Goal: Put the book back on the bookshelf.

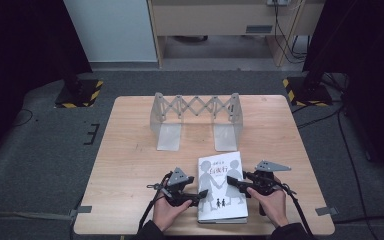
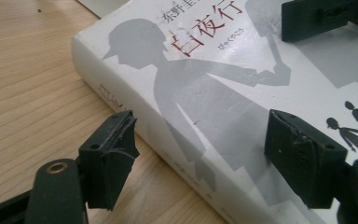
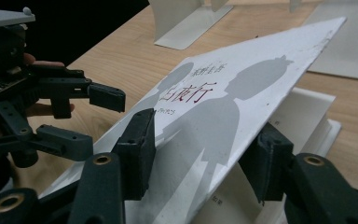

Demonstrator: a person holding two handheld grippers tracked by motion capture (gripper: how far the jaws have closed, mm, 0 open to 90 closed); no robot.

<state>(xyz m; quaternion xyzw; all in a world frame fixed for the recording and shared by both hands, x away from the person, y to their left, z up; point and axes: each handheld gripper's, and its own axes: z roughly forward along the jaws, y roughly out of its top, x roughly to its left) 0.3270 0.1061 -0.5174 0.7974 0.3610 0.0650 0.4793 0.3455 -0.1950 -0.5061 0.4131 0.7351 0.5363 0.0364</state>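
Observation:
A white book [image 1: 222,187] with grey silhouettes and red title characters lies near the table's front edge. My left gripper [image 1: 196,196] stands open at its spine side. In the left gripper view the gripper [image 2: 200,149] straddles the spine, one jaw over the table and one over the cover [image 2: 205,93]. My right gripper [image 1: 234,185] is open at the book's right edge. In the right gripper view the gripper [image 3: 200,158] has the front cover [image 3: 223,102] tilted up between its spread jaws, one jaw above and one beneath, with the pages [image 3: 303,116] exposed below.
A grey expandable bookend rack [image 1: 196,112] with two flat base plates stands at the table's far middle. The wooden table [image 1: 130,165] is bare left of the book. A hand [image 3: 42,109] holds the left gripper [image 3: 93,121] across the book.

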